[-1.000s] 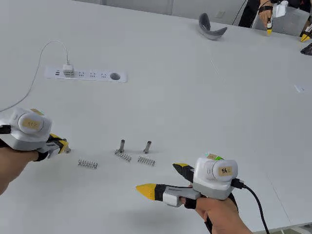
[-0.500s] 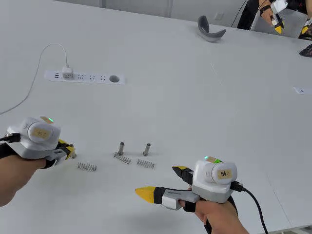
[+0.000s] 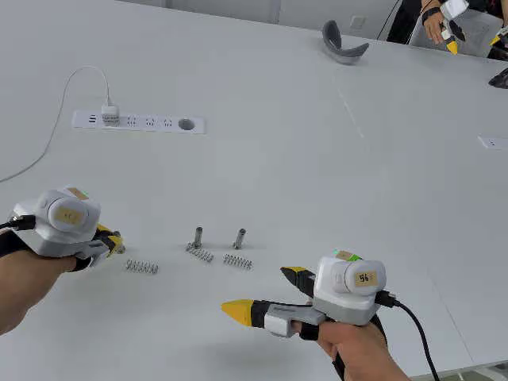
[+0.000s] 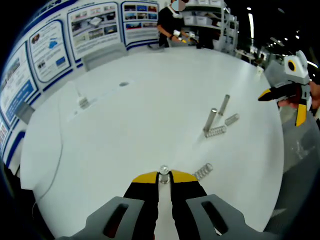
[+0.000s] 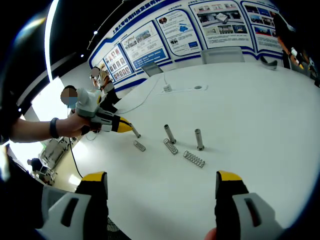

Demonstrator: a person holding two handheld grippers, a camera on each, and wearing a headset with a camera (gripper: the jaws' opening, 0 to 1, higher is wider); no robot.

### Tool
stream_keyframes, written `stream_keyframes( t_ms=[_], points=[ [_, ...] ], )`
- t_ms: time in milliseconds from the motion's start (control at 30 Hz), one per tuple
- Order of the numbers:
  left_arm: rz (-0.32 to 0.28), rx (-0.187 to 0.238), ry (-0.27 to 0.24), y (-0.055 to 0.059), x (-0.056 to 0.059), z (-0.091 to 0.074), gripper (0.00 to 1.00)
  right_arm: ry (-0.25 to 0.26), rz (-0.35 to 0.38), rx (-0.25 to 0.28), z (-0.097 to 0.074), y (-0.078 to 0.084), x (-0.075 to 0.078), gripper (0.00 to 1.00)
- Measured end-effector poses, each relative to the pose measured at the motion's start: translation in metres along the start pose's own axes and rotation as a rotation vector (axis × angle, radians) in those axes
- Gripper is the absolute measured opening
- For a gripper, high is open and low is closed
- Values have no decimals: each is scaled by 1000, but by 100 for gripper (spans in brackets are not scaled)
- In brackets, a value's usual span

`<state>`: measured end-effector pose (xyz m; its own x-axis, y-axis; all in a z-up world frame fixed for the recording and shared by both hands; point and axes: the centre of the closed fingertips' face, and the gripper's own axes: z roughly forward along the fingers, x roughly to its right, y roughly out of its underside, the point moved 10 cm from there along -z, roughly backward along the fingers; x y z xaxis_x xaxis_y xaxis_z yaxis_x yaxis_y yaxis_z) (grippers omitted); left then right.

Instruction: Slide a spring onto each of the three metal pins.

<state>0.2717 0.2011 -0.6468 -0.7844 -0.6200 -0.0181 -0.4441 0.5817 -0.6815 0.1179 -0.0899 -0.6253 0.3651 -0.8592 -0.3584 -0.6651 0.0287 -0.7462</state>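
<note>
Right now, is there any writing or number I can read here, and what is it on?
Right gripper, round sticker: two digits, too blurred to read.
Left gripper, shut on a pin, its label: unreadable.
Wall posters: print too small.
Nothing reads clearly.

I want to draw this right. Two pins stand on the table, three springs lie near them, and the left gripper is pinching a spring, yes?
Not quite: the left gripper pinches a metal pin, not a spring, as the left gripper view shows. Two pins do stand on the table, with three springs near them.
</note>
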Motion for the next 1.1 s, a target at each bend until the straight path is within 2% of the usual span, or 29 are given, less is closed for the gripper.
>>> stream_keyframes(
  t_ms=[233, 267, 300, 467, 1100],
  points=[
    [-13, -15, 5, 3, -1, 1, 6, 1, 1, 3, 0, 0, 1, 90],
    [3, -15, 3, 4, -1, 1, 1, 1, 0, 2, 0, 0, 1, 90],
    [18, -9, -5, 3, -2, 0, 1, 0, -1, 2, 0, 0, 1, 90],
    [-22, -9, 11, 6, 1, -1, 1, 2, 0, 3, 0, 1, 2, 90],
    [-48, -27, 17, 17, 1, -5, 13, 1, 1, -5, -1, 4, 1, 91]
  ],
)
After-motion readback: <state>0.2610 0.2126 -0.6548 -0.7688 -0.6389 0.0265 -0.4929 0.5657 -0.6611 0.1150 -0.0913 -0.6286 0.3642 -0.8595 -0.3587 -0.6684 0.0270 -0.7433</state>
